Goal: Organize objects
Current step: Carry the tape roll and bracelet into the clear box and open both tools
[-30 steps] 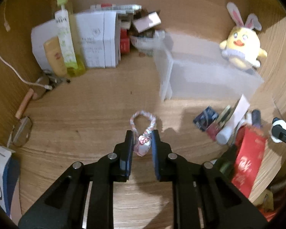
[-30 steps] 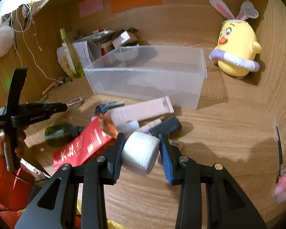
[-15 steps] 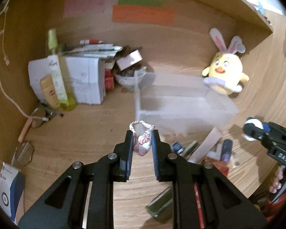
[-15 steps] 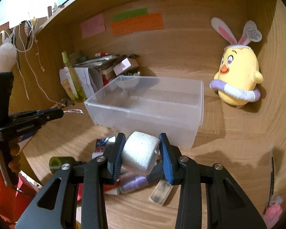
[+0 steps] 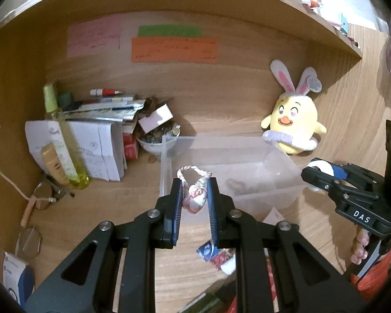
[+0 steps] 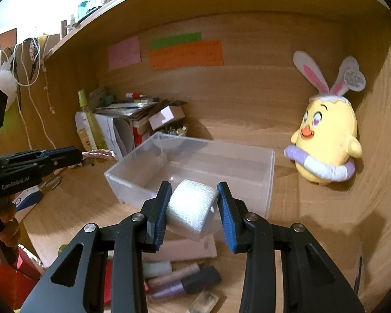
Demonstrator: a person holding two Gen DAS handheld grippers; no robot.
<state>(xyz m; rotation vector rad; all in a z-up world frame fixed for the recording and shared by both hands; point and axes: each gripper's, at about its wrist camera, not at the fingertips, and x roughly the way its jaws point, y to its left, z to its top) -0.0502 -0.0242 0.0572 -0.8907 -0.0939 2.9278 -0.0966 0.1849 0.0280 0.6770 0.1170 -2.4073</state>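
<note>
Above the clear bin [image 6: 190,167] on the bench [image 6: 299,208], the right hand-held gripper [image 6: 194,206] clamps a white roll [image 6: 191,206]; the left hand-held gripper [image 5: 194,198] pinches a pink charm [image 5: 195,199] at the bin's near-left corner.

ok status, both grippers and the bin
Left gripper shut on pink rope charm. Right gripper shut on white foam roll. Both held above desk, facing clear bin. Bin looks empty, nothing blocking its open top.
</note>
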